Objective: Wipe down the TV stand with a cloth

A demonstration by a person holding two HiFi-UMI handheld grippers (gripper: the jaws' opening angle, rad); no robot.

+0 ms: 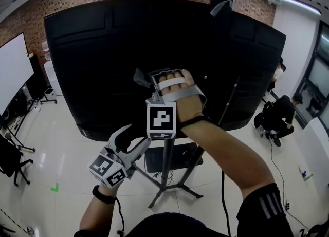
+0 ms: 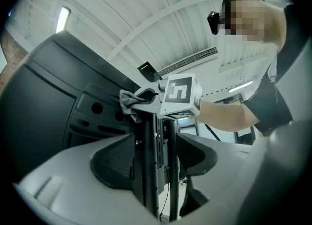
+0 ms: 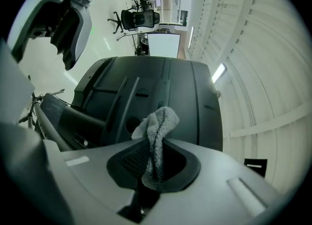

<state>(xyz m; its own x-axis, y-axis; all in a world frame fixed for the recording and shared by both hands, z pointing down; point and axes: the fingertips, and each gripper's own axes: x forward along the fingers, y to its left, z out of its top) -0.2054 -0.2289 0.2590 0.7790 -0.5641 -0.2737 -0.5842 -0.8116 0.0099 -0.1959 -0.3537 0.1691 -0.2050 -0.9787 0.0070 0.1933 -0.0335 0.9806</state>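
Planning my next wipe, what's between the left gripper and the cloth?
Only the stand's pole: in the left gripper view it rises from inside the left gripper up to the cloth.

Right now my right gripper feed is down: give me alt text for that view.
The right gripper is shut on a grey cloth, whose bunched end sticks up between the jaws in front of the TV's dark back panel. The left gripper shows at upper left.
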